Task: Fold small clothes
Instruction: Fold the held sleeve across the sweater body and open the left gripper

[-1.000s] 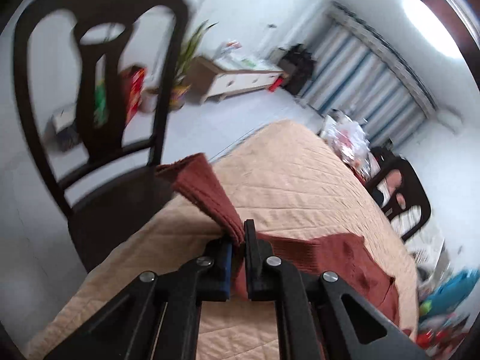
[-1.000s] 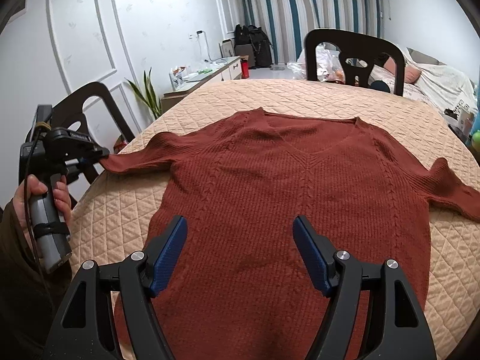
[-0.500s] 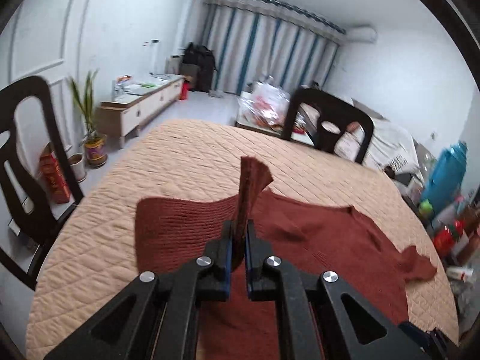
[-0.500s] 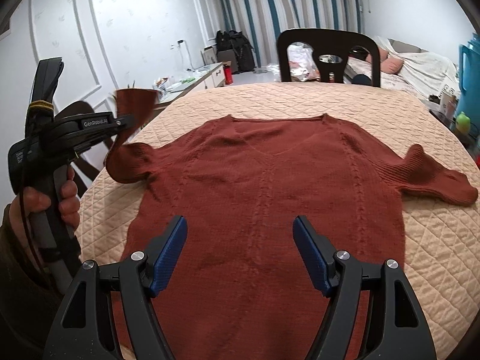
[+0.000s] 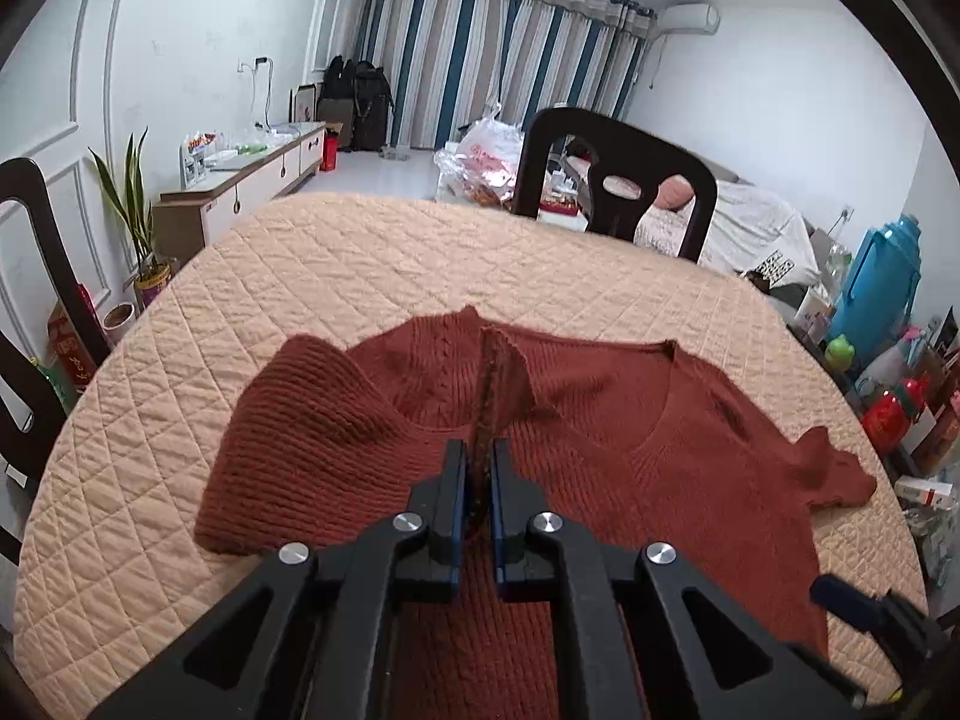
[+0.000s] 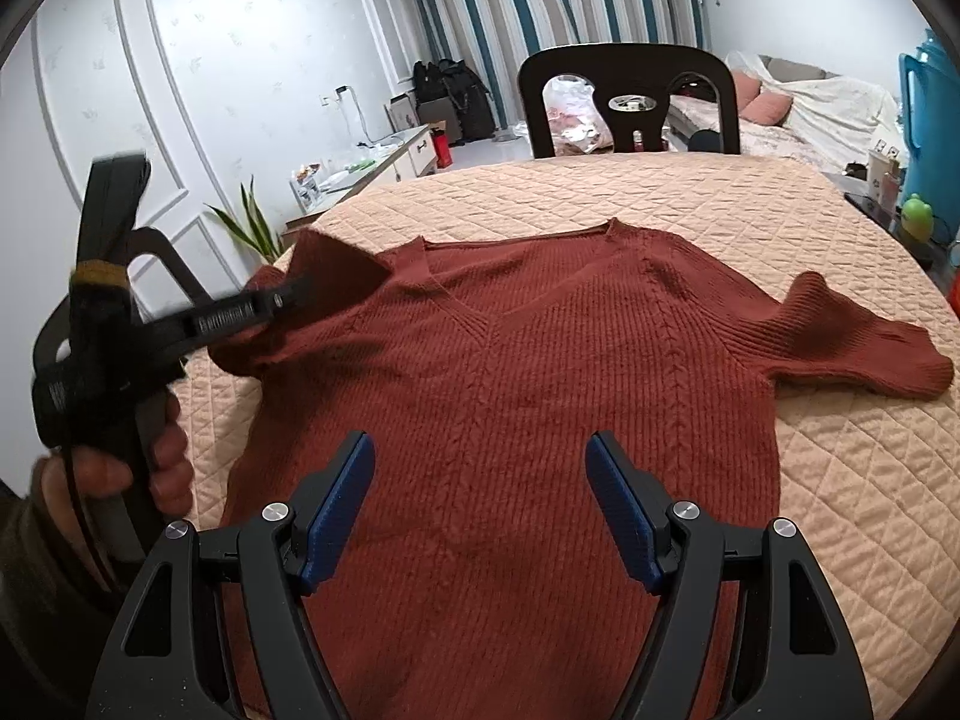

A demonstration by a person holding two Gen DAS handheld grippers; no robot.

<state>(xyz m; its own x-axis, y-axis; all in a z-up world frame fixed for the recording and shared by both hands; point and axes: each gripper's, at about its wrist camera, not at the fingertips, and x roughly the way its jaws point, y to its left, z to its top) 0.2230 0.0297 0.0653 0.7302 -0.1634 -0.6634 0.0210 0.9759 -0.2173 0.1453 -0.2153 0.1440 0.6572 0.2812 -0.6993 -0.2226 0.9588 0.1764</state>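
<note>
Swung in from the tabletop's edge, the left gripper [image 5: 477,483] now carries the sleeve cuff [image 5: 498,372], clenched upright between its fingers, over the sweater [image 6: 510,396], which lies flat, hem nearest, neckline away. Right gripper [image 6: 480,501] hovers released over the hem; beyond, bare quilted tabletop [image 6: 750,210] and a dark chair [image 6: 627,99], nothing blocking the fold.

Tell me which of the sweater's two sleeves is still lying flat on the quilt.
The sleeve on the picture's right, spread on the quilted cover. The other sleeve is pinched in the left gripper and lifted over the sweater.
</note>
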